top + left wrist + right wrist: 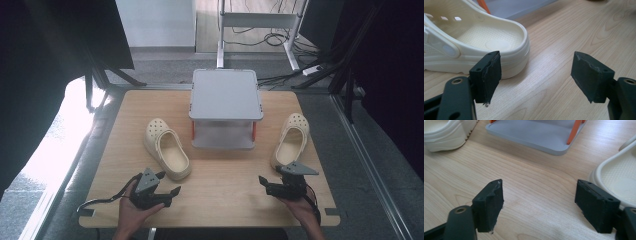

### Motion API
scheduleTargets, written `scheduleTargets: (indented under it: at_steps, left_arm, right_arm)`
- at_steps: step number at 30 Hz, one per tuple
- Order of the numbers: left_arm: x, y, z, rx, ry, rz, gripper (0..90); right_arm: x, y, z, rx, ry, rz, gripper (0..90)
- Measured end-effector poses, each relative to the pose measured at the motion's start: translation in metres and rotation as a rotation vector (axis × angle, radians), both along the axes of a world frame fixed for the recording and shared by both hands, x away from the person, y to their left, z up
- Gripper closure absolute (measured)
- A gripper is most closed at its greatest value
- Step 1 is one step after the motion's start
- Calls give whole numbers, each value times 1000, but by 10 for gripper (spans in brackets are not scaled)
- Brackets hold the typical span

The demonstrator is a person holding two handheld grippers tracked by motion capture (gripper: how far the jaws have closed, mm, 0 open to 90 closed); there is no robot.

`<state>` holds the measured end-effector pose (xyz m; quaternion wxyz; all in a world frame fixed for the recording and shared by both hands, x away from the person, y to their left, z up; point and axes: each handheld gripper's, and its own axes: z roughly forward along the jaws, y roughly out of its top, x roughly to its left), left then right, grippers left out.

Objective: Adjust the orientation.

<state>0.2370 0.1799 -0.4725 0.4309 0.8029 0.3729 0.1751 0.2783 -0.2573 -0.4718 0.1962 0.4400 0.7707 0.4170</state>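
While both tools wait low in the frame with jaws spread and nothing between them, the left tool (161, 191) sits just below the heel of the cream foam clog at centre left (167, 148). That clog's long axis runs from lower right to upper left, heel toward the tool; in the left gripper view its heel (506, 53) lies just beyond the left jaw. The right tool (270, 184) hangs below the second cream clog (291, 138), whose heel (616, 182) shows beside its right jaw. Each hand is nearer its own clog. Farther up the light wooden bench (225, 185) stands a grey two-tier rack with orange posts (226, 94).
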Motion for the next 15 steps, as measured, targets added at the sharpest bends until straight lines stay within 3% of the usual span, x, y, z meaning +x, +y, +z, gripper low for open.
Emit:
scheduleTargets:
  at_steps: [10, 11, 12, 15]
  left_arm:
    - [-3, 0, 2, -17, 8, 4, 249]
    - [-2, 0, 2, -17, 13, 1, 250]
    - [-2, 0, 2, -17, 13, 1, 250]
    - [-1, 0, 2, -18, 19, 0, 250]
  right_arm:
    - [-2, 1, 5, -2, 1, 9, 250]
    - [-2, 6, 9, -55, -4, 23, 276]
    - [-2, 7, 11, -69, -4, 32, 290]
    - [0, 11, 17, -58, 5, 57, 305]
